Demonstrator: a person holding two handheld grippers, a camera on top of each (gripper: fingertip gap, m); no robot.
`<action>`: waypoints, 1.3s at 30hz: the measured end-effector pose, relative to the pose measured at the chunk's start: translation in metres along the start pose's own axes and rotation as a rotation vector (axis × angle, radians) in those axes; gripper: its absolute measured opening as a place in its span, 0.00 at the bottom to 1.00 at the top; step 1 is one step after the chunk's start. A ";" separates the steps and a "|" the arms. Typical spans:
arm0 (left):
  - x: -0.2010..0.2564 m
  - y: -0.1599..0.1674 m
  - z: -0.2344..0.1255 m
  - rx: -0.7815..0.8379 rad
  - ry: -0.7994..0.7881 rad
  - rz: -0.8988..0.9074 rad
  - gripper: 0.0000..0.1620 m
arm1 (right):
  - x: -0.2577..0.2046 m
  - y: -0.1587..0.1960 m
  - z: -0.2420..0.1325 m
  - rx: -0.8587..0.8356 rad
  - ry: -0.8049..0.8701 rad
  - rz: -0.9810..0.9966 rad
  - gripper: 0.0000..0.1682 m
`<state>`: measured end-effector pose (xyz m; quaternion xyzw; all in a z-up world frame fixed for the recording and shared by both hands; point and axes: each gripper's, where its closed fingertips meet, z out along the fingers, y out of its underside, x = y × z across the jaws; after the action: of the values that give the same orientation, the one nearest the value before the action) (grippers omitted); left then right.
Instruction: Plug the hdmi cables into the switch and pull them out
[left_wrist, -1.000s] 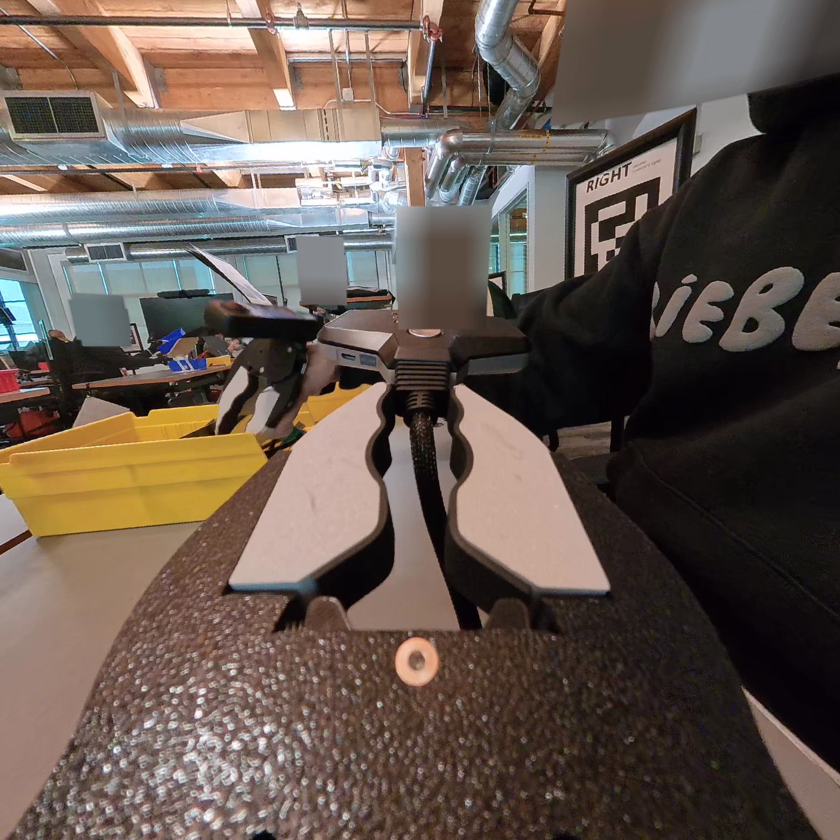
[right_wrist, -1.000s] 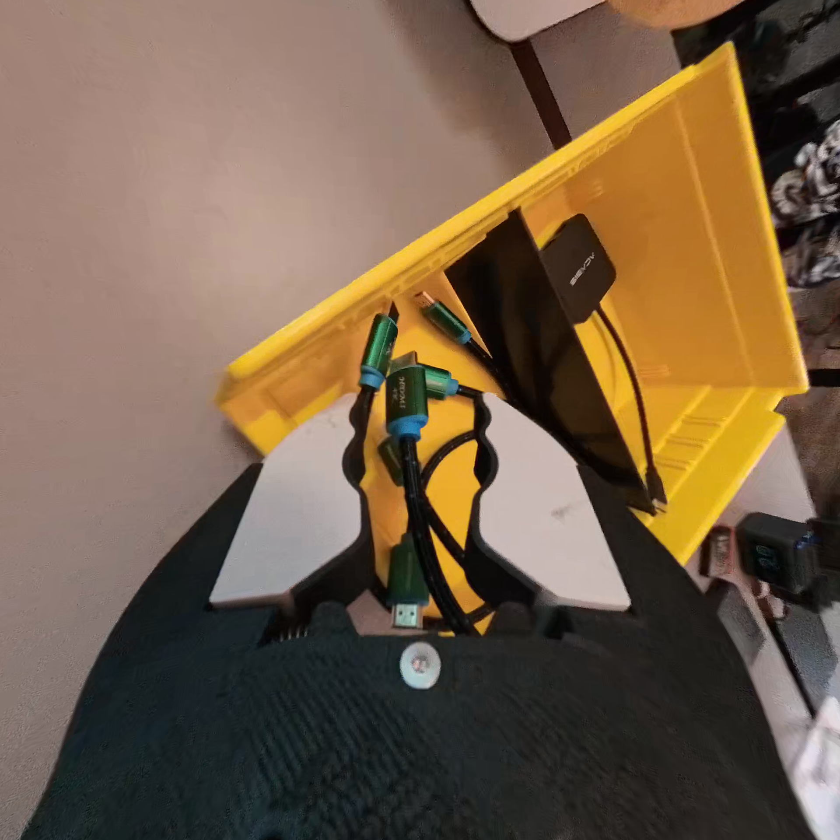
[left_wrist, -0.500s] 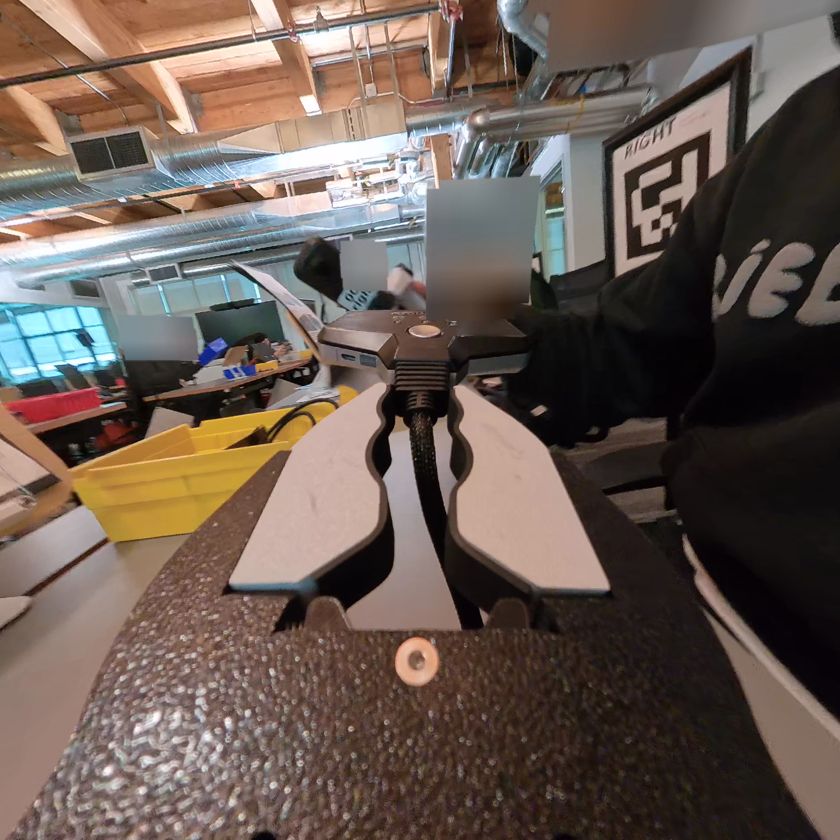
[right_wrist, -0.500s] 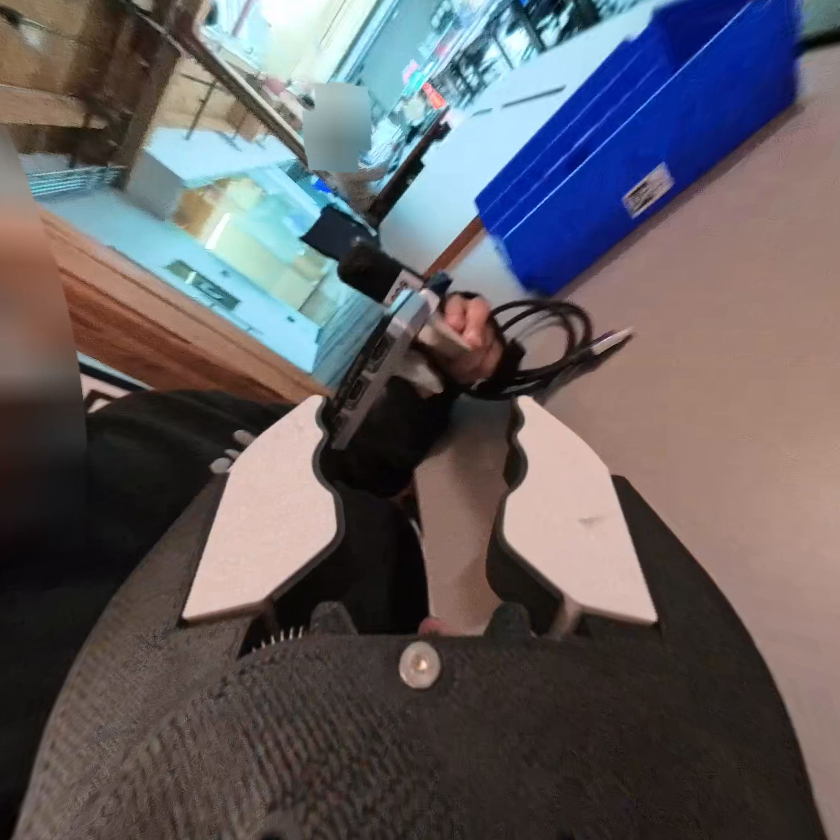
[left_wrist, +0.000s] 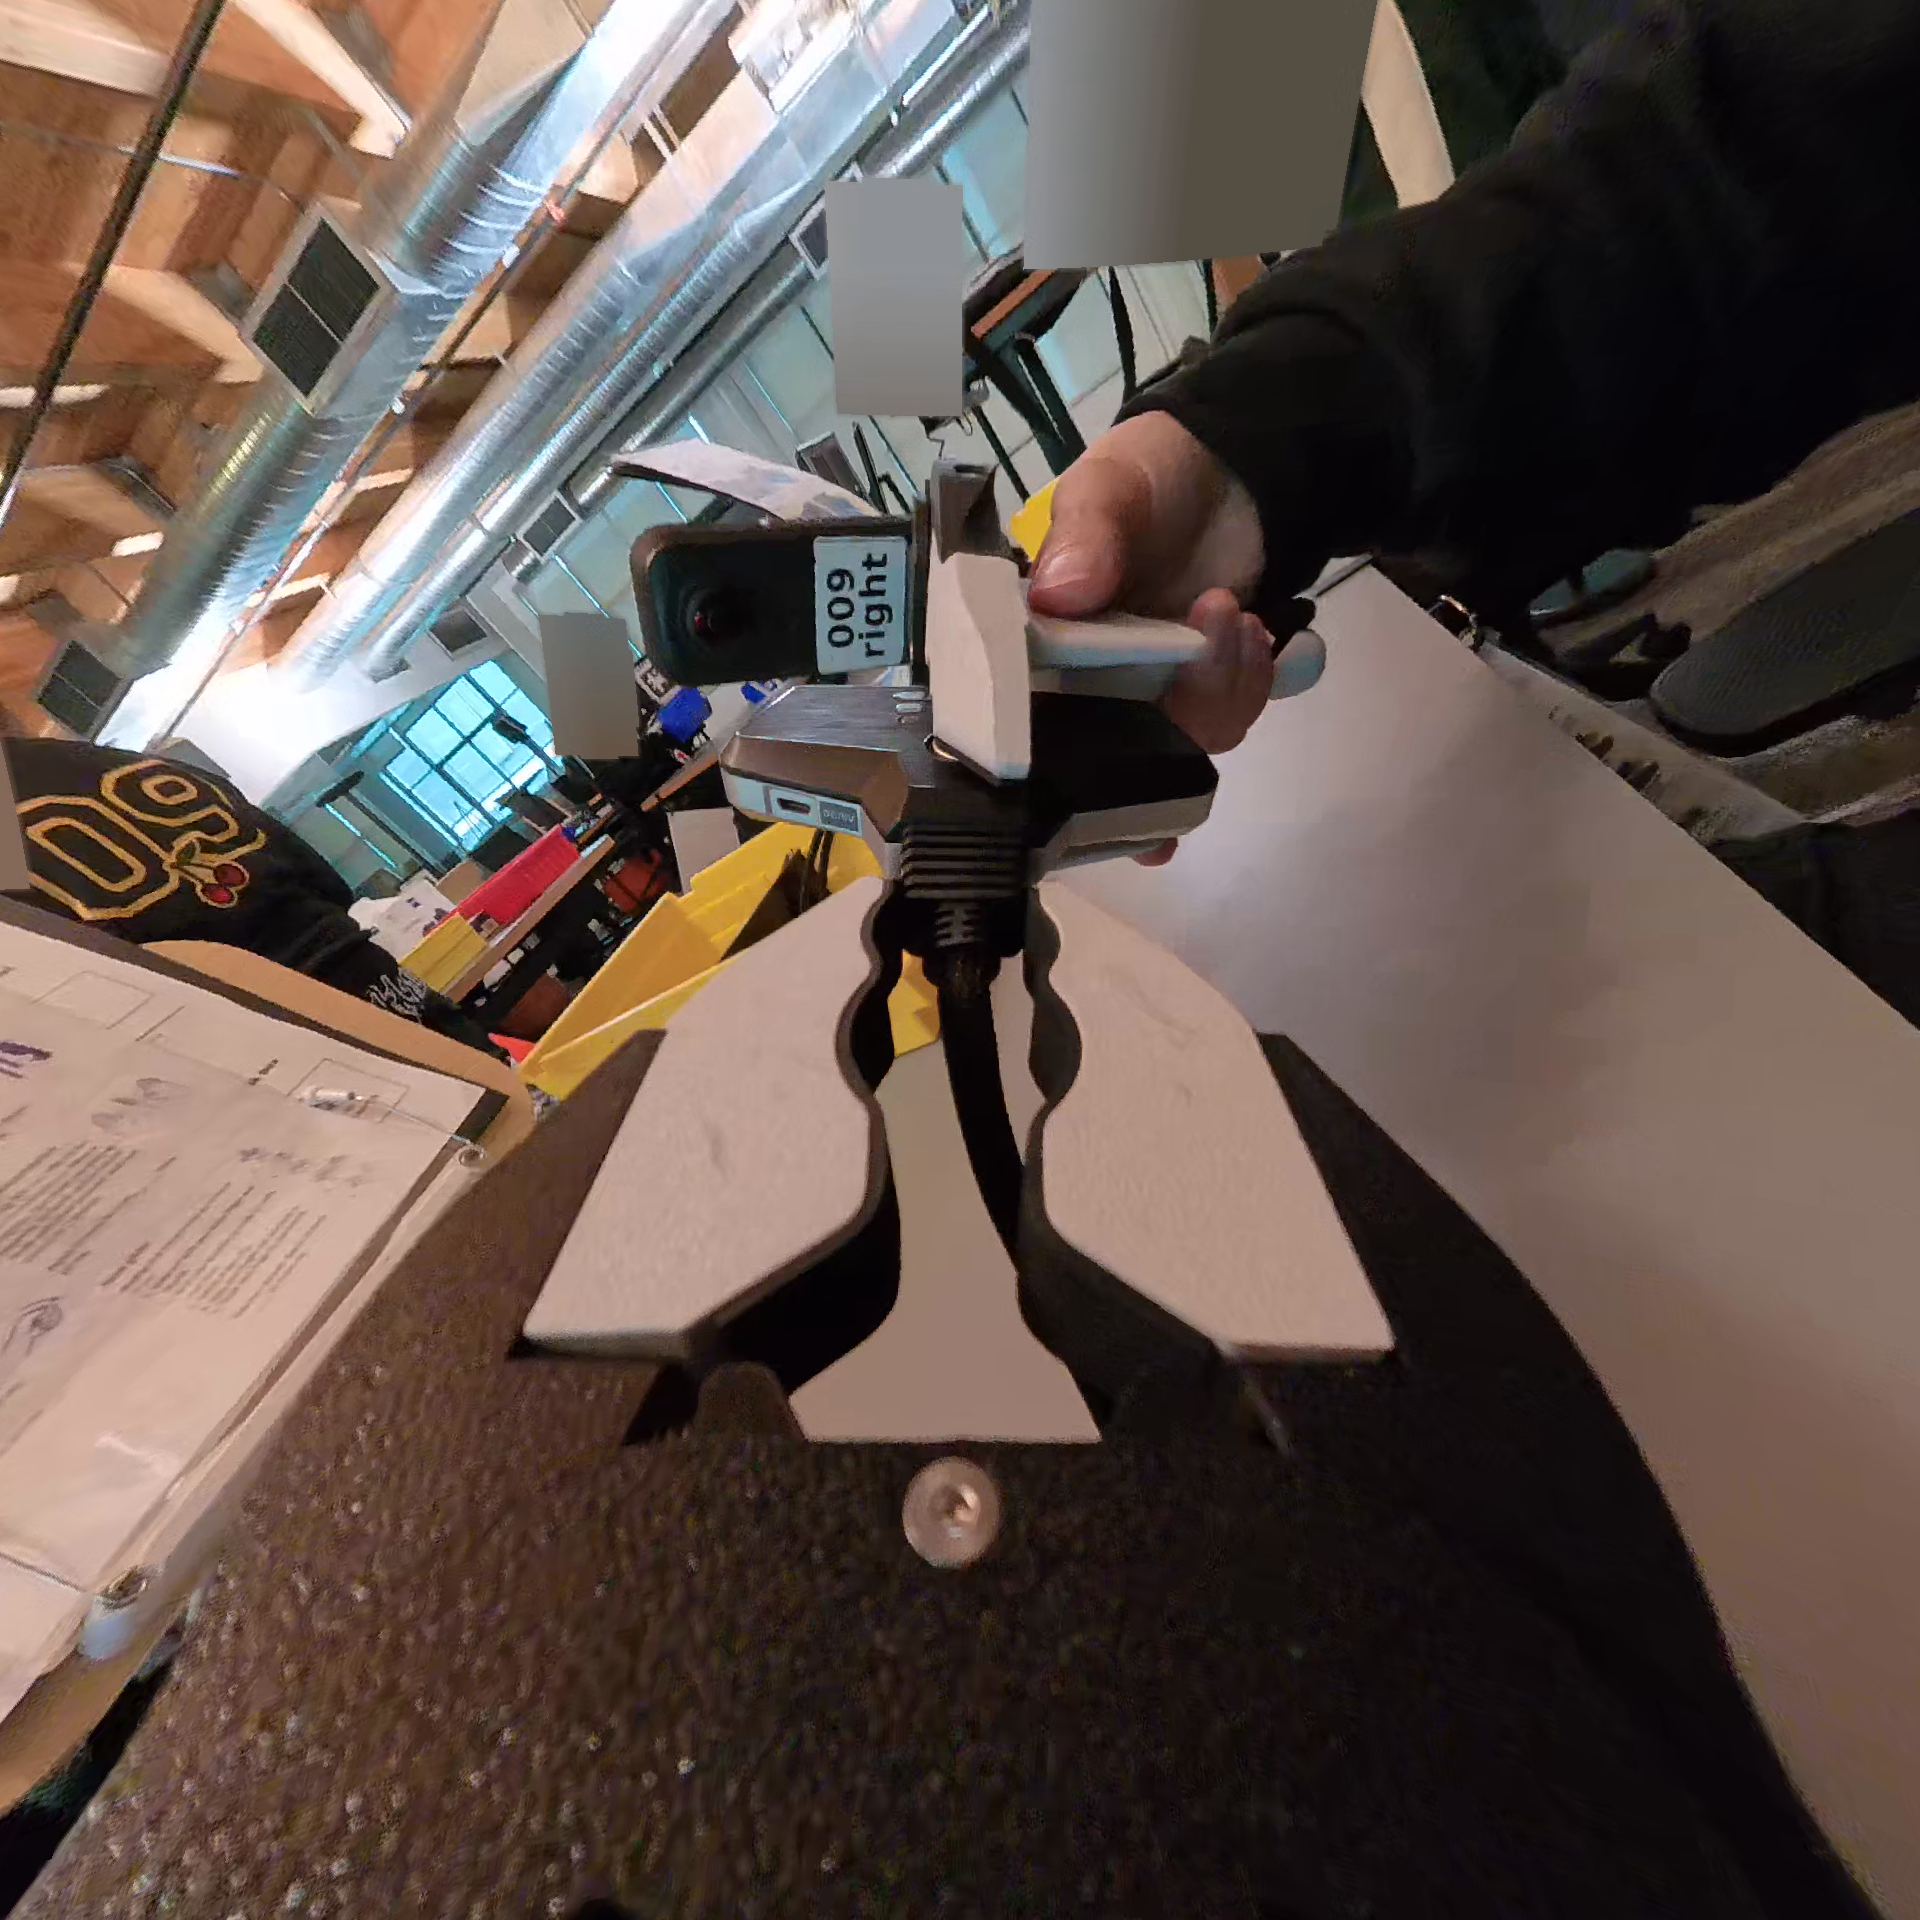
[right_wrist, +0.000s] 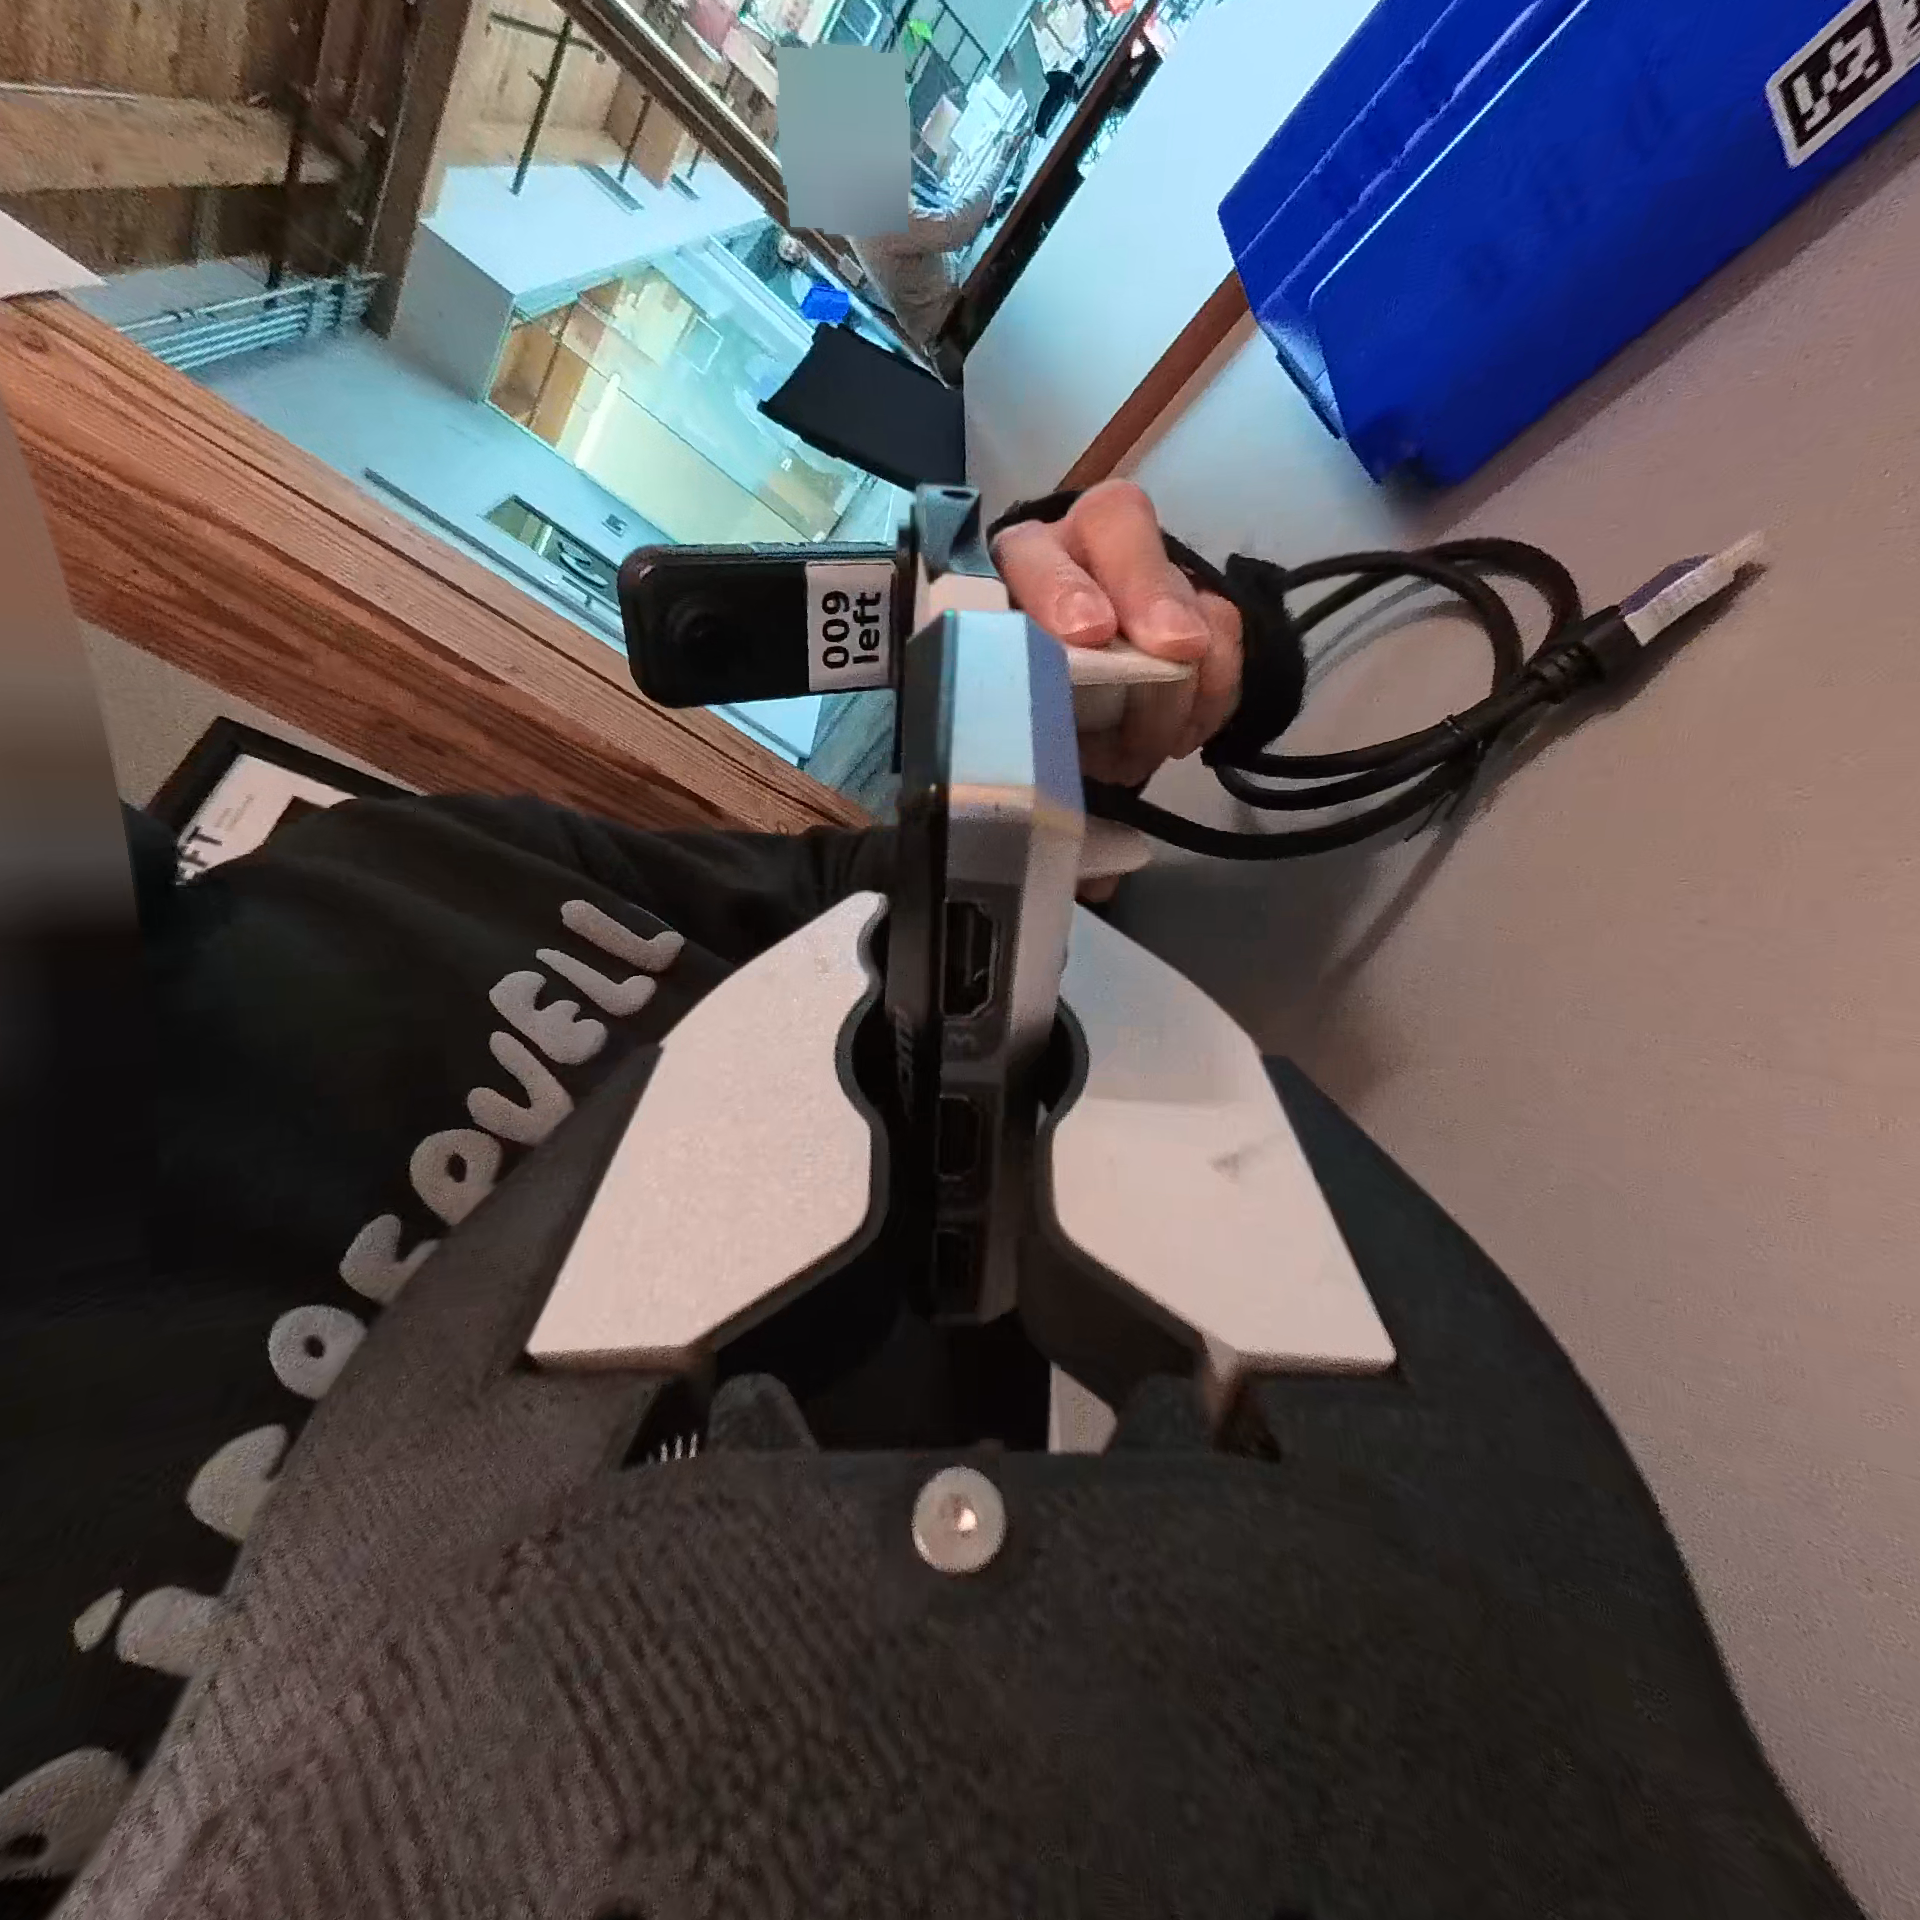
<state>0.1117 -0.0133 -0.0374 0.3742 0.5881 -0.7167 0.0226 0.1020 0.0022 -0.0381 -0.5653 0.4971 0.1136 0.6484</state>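
Blue bin (right_wrist: 1558, 239) runs off the frame's edge.

Open-plan workshop: exposed ducts (left_wrist: 499, 343), desks (left_wrist: 540, 914)

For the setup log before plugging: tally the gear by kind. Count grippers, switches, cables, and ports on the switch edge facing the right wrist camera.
Grippers: 2, left gripper and right gripper
Switch: 1
Cable: 1, black, coiled
Ports: 3, all unplugged
Total: 7
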 end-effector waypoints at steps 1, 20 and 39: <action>-0.001 0.001 0.001 -0.011 -0.006 -0.015 0.13 | 0.002 0.000 -0.002 0.002 0.008 -0.020 0.14; -0.076 0.005 -0.045 -0.012 -0.354 -0.231 0.31 | -0.078 -0.226 -0.274 0.609 0.678 -0.563 0.14; -0.058 0.050 -0.030 0.023 -0.253 -0.376 0.27 | 0.071 -0.240 -0.317 0.067 1.228 -0.478 0.14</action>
<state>0.1927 -0.0262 -0.0469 0.1652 0.6318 -0.7561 -0.0418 0.1425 -0.3761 0.0983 -0.6018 0.6406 -0.3920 0.2715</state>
